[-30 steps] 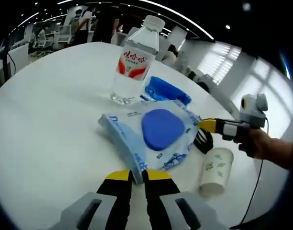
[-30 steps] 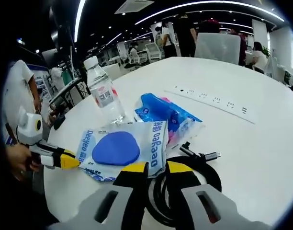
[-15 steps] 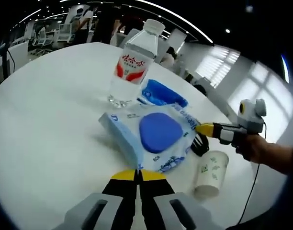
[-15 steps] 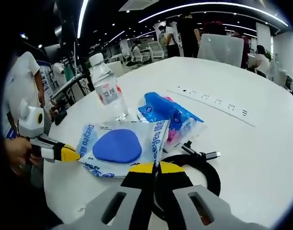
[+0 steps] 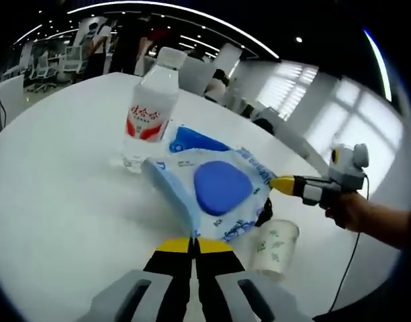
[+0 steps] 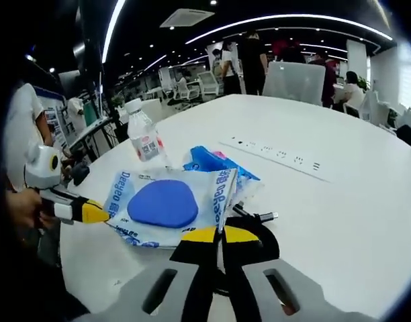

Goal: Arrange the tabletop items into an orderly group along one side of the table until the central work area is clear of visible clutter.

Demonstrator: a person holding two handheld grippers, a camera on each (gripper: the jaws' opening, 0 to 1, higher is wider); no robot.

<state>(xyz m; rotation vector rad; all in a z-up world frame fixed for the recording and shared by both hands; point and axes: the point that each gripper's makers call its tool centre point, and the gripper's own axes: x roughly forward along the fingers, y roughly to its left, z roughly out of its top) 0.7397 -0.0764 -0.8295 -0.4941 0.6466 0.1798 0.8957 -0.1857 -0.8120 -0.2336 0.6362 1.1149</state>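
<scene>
A pale blue wet-wipes pack point(image 5: 219, 188) with a dark blue lid hangs a little above the white table point(image 5: 51, 201), held at both ends. My left gripper point(image 5: 192, 240) is shut on its near edge. My right gripper point(image 5: 281, 184) comes in from the right and pinches the opposite edge. In the right gripper view the wipes pack point(image 6: 166, 203) stretches between my right gripper point(image 6: 219, 233), shut on its edge, and my left gripper point(image 6: 98, 213) at the left.
Behind the pack stand a water bottle point(image 5: 148, 114) and a blue packet point(image 5: 192, 139). A paper cup point(image 5: 276, 247) lies on its side by a black cable point(image 5: 264, 213). Sockets point(image 6: 279, 153) are set into the table point(image 6: 340, 201). A person point(image 6: 21, 134) stands left.
Both grippers have gone from slightly open to shut on the pack's edges. The pack has come up off the table, and both cameras have pulled back from the bottle.
</scene>
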